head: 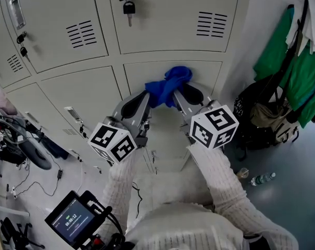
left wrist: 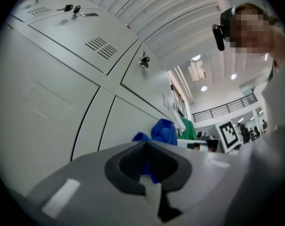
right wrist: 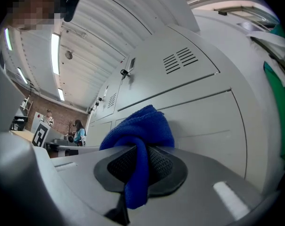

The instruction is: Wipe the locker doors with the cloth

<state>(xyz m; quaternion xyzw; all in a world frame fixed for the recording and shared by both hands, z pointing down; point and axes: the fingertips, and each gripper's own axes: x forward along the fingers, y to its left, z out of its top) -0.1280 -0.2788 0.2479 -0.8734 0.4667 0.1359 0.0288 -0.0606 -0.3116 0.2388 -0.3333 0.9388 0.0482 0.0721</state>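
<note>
A bunched blue cloth (head: 167,85) is held up against a grey locker door (head: 147,72) in the middle row. My left gripper (head: 148,100) is shut on the cloth's left end, and my right gripper (head: 179,95) is shut on its right end. In the left gripper view a strip of blue cloth (left wrist: 163,132) runs down between the closed pads of the left gripper (left wrist: 147,166). In the right gripper view the cloth (right wrist: 142,128) bulges over the right gripper (right wrist: 136,168) and hangs between its pads, just in front of the door (right wrist: 213,121).
A padlock (head: 128,7) hangs on the upper door. Green clothes (head: 287,56) hang at the right above a black bag (head: 256,113), and a bottle (head: 262,179) lies on the floor. Cables and gear (head: 16,145) sit at the left, with a small screen (head: 74,220) below.
</note>
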